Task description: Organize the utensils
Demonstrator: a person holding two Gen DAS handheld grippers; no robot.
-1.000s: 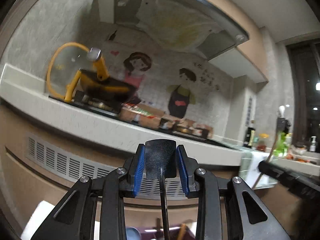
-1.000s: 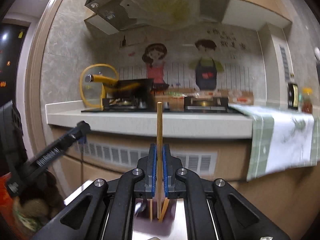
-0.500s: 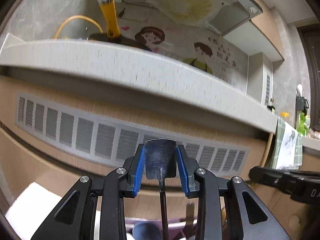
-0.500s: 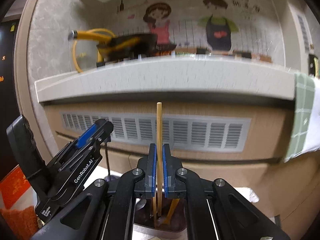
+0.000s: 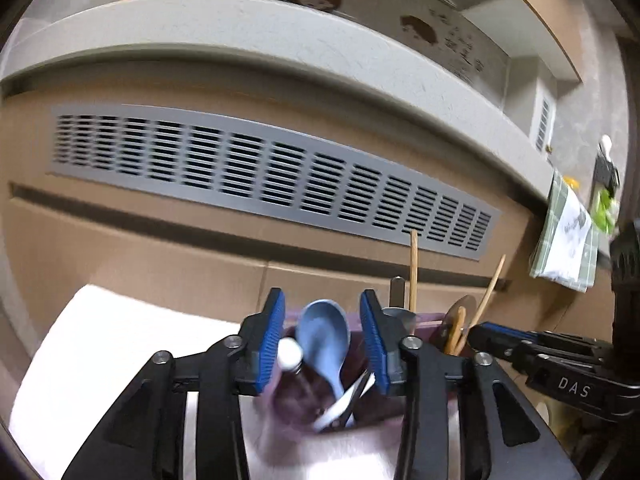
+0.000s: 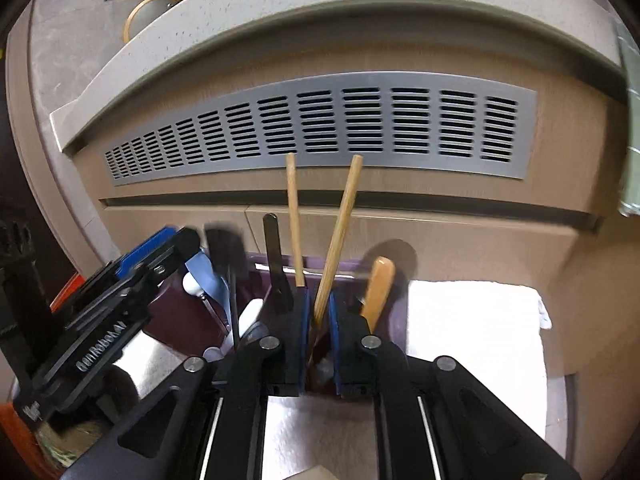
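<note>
The right gripper [image 6: 318, 320] is opening around a chopstick [image 6: 338, 240]. The left gripper [image 5: 322, 344] is opening, pinching nothing. Being light, stiff and smooth, the chopstick probably wants gripping mid-shaft.

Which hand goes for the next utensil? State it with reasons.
Left, probably. The left tongs are opening wide above the purple holder, touching nothing; the blue spoon merely shows between them. The right tongs are barely parted and opening, a chopstick leaning between their pads.
</note>
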